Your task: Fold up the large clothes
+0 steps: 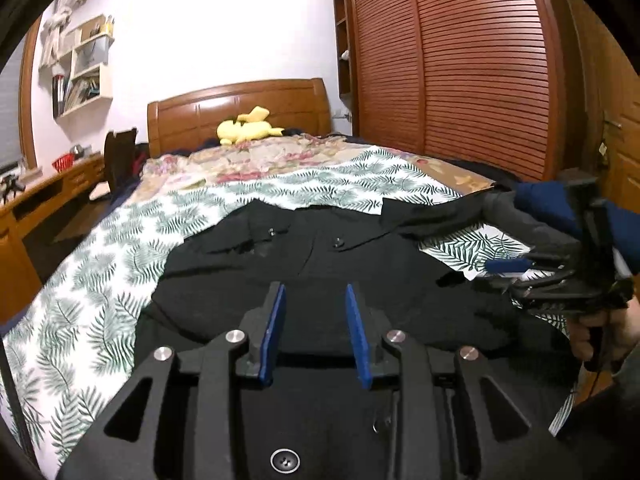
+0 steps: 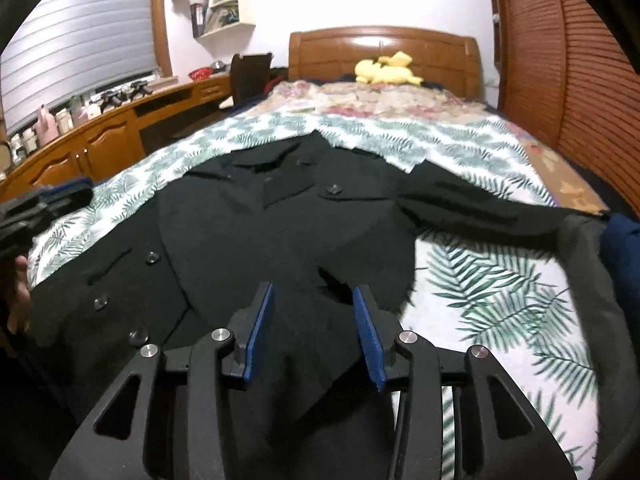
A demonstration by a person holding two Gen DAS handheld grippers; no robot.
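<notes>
My left claw (image 1: pixel 316 294) spread over the black coat (image 1: pixel 320 264), nothing pinched, my right claw (image 2: pixel 314 294) spread too, coat flat on the bed (image 2: pixel 500 280)

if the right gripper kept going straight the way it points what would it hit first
Most likely the black coat spread on the leaf-print sheet: the right gripper is open, angled down at the dark fabric just ahead. The exact gap is unclear.

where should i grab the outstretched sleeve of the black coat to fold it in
Judging by how it lies, take the sleeve near its cuff end, coming from the right edge of the bed. It lies flat and straight across the leaf-print sheet, so the end swings over the coat.
</notes>
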